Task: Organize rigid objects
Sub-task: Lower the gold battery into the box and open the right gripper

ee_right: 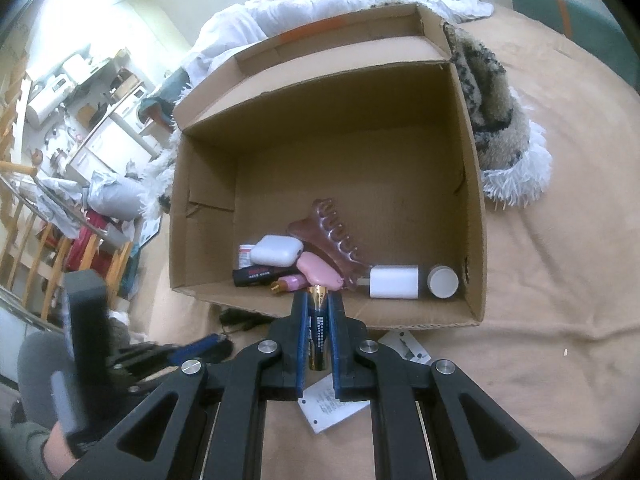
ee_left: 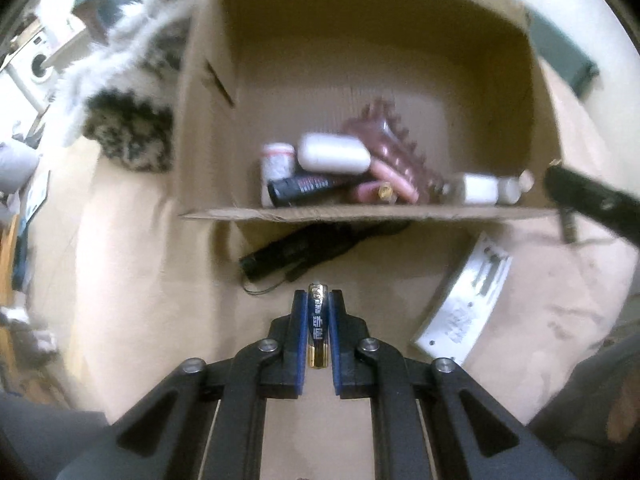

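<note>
The left hand-held gripper is gripping a battery between its fingers, just in front of the cardboard box on the bed. The right hand-held gripper is also clamping a battery, above the box's near edge. Inside the box a hair clip, a white case and a black tube are lying together.

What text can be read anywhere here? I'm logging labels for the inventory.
"南孚": on the battery held in the left claw.
Battery in the right claw: white print, too small to read.
Black tube in the cardboard box: red lettering, blurred.
Paper card: print unreadable.
</note>
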{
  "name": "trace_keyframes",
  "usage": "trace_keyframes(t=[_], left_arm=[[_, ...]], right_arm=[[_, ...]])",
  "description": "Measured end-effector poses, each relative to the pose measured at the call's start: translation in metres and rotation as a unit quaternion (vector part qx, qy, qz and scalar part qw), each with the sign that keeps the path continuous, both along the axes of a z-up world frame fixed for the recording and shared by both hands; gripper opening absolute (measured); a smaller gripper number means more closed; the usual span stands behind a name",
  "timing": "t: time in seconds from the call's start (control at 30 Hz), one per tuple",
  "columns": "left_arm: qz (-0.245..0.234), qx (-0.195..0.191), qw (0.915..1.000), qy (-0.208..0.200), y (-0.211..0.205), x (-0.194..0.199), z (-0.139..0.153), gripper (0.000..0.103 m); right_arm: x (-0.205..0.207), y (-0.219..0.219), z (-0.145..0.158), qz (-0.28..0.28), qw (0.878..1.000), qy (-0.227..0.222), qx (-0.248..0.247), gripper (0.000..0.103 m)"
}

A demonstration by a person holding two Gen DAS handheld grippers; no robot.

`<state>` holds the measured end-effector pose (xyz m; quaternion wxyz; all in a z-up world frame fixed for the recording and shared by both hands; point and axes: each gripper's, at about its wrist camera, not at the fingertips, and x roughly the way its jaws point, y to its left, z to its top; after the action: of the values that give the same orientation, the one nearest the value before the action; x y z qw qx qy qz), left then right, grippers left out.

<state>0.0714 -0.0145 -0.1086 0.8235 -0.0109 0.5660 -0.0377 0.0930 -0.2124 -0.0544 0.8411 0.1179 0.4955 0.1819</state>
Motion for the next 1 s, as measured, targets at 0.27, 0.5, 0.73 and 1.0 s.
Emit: trace_keyframes(t=[0.27, 0.5, 0.73, 1.0], left_arm=[[0.023, -0.001, 0.9987, -0.045, 0.002, -0.016, 0.036, 0.009], [0.032, -0.011, 0.9975, -0.062, -0.003, 0.001, 0.054, 0.009], [0.044, -0.003, 0.9962, -0.075, 0.001, 0.036, 0.063, 0.009], [0.040, 0.013, 0.9963, -0.075, -0.002, 0.075, 0.056, 0.009]], right_arm=[[0.002, -0.001, 0.007, 0.004, 1.000, -0.015, 0.008, 0.011], [0.018, -0.002, 0.015, 0.009, 1.000, -0.026, 0.004, 0.011], [0.043, 0.005, 0.016, 0.017, 0.999, -0.033, -0.008, 0.011], [0.077, 0.011, 0.002, 0.016, 0.999, -0.021, -0.021, 0.011]])
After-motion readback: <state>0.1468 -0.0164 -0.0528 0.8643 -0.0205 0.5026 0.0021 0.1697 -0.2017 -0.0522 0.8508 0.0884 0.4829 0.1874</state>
